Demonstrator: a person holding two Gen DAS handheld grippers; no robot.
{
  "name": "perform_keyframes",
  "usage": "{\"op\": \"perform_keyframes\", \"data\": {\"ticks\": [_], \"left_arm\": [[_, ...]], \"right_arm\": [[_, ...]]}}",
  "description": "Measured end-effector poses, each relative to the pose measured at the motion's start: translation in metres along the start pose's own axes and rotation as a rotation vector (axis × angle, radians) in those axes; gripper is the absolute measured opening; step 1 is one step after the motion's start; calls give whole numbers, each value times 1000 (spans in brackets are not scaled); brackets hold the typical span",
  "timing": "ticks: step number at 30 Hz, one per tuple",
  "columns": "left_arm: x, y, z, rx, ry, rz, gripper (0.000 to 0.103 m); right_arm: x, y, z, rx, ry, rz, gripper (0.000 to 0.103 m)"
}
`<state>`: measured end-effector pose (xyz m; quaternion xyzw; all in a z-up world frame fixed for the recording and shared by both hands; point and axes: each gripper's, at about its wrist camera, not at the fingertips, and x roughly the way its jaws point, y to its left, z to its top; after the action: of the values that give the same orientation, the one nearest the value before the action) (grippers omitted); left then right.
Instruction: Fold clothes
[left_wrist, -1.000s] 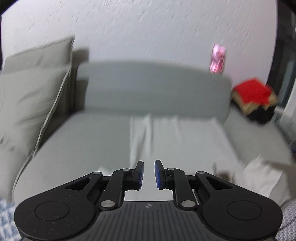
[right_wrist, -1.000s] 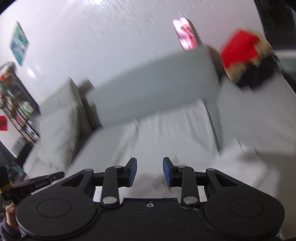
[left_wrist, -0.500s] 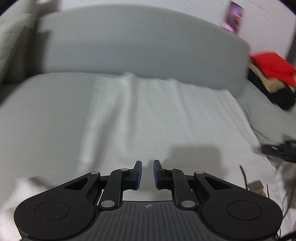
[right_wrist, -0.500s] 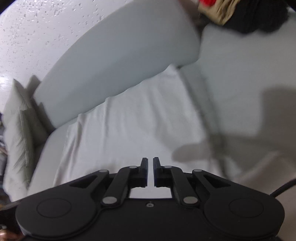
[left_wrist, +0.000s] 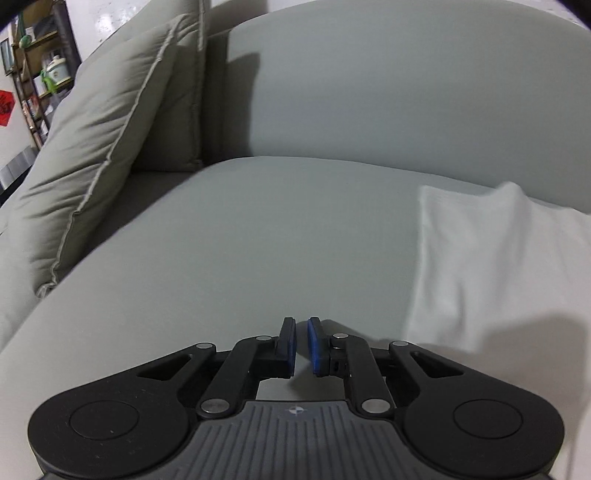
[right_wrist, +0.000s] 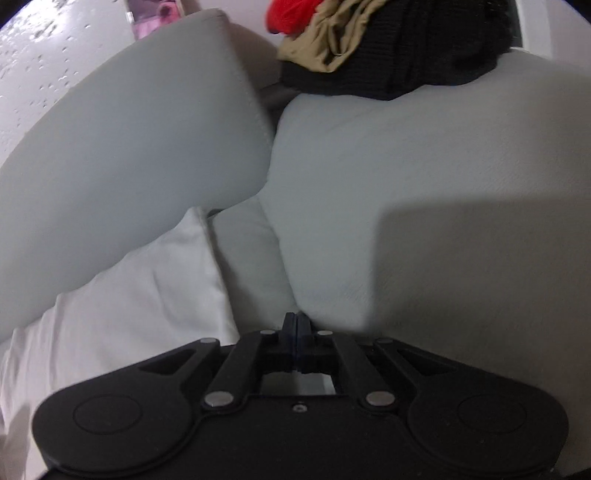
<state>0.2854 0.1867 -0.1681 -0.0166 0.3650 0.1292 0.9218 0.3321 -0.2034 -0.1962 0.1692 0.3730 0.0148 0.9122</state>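
The white cloth (left_wrist: 491, 266) lies flat on the grey sofa (left_wrist: 258, 236). The left gripper (left_wrist: 301, 345) sits near the cloth's left edge, fingers a little apart, holding nothing. The right gripper (right_wrist: 296, 345) has its fingers pressed together by the cloth's right edge; I cannot tell if they pinch any cloth.

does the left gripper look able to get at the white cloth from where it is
Probably yes: the white cloth lies flat on the sofa seat just right of the left gripper, with nothing between them; its fingers stand slightly apart.
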Motion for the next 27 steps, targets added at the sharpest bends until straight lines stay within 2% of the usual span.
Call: {"op": "perform_keyframes", "data": {"ticks": [2, 3, 5, 6, 8, 10, 11, 13, 14, 16, 17, 19, 20, 22, 24, 25, 26, 27], "left_arm": [[0, -9, 4, 33, -5, -52, 12], [0, -13, 6, 49, -7, -79, 10], [0, -21, 10, 82, -11, -131, 11], [0, -26, 12, 98, -14, -157, 16], [1, -34, 16, 131, -18, -210, 20], [16, -49, 14, 191, -34, -145, 20], [26, -52, 15, 193, -48, -101, 21], [44, -41, 30, 123, -73, -3, 22], [54, -32, 39, 82, -81, 61, 21], [73, -17, 57, 27, -87, 181, 20], [81, -11, 64, 24, -82, 235, 22], [94, 3, 77, 19, -63, 339, 17], [96, 12, 82, 2, -50, 355, 17], [92, 34, 89, -73, -33, 304, 15], [81, 52, 87, -138, -47, 199, 15], [78, 61, 89, -156, -46, 144, 17], [77, 70, 93, -168, -40, 89, 33], [80, 70, 95, -168, -28, 57, 46]], "right_arm": [[-12, 5, 1, 17, -39, 29, 6], [-20, 11, 0, 6, -70, 88, 6], [-24, 30, -2, -39, -61, 268, 6], [-22, 42, -5, -78, -25, 358, 6], [-17, 74, -22, -223, 40, 470, 6], [-12, 102, -42, -419, 82, 510, 6], [-6, 110, -48, -474, 94, 481, 6], [8, 111, -42, -466, 76, 434, 0], [15, 107, -33, -443, 32, 390, 0], [26, 96, -15, -389, -59, 231, 0], [39, 83, -3, -335, -65, 172, 0], [49, 55, 20, -212, -97, 146, 0], [48, 46, 26, -202, -128, 71, 0], [50, 29, 36, -156, -132, -27, 3], [41, 10, 42, -53, -120, 40, 3], [37, 0, 45, -2, -114, 73, 10], [32, -4, 46, 26, -115, 120, 16], [28, -7, 47, 53, -116, 167, 34]]}}
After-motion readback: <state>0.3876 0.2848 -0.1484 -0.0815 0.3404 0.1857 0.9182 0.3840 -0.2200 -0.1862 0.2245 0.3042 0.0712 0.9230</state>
